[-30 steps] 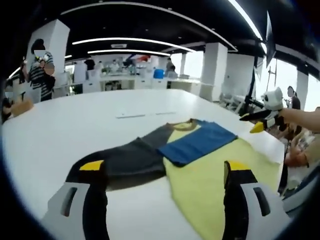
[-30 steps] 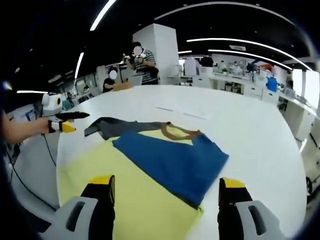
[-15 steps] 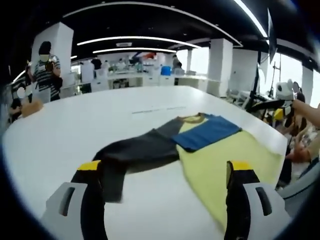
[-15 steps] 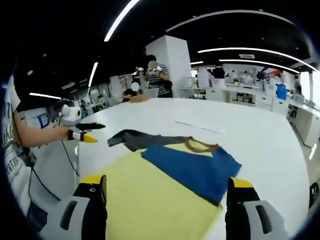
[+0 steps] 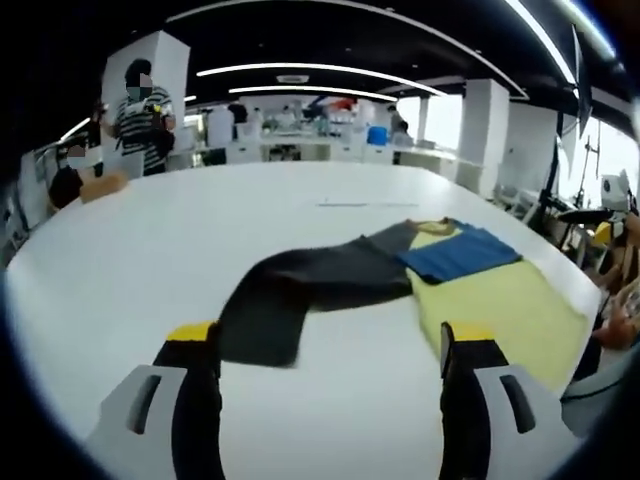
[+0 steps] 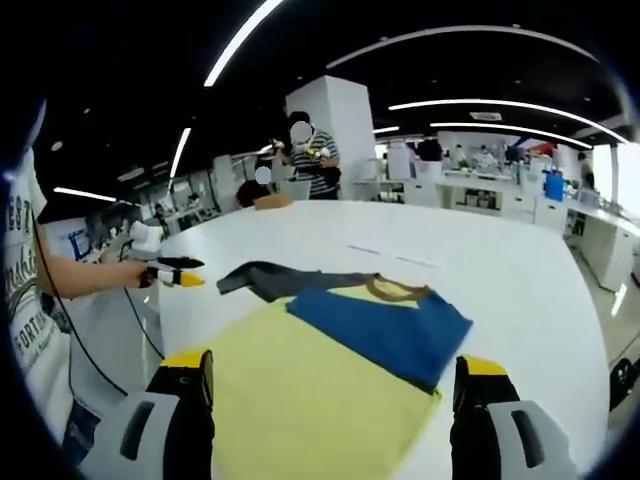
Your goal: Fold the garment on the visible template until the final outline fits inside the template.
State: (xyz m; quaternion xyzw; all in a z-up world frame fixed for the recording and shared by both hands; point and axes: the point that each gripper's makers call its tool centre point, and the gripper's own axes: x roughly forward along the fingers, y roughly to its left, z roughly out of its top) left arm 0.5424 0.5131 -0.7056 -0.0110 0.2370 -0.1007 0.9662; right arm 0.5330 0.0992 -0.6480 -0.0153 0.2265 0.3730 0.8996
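Garment (image 5: 420, 270) lies flat on the white table (image 5: 150, 240). Yellow body (image 5: 500, 305) sits near the table's right edge in the left gripper view. Blue sleeve (image 5: 460, 252) is folded across the chest. Dark grey sleeve (image 5: 300, 295) is stretched out leftward, its cuff end close in front of the left gripper (image 5: 325, 345). Brown collar (image 6: 397, 288) is at the far end.

Left gripper: jaws apart, nothing between them, off the fabric, over bare table. Right gripper (image 6: 330, 375): jaws apart, grasping nothing, above the yellow body's near hem.

In the right gripper view the left gripper (image 6: 170, 272) shows at the left, held by a forearm (image 6: 85, 275) past the table's rim, jaws look close together there but too small to tell.

Template outline: cannot make it out. Two faint thin lines (image 5: 365, 203) on the table beyond the collar.

No containers close by. Writing: letters on the person's white shirt (image 6: 20, 290), partial, not readable.

Room: wide bare table left of and beyond the garment. Right side tight, hem near the rim. Two people (image 6: 300, 160) at the far end.
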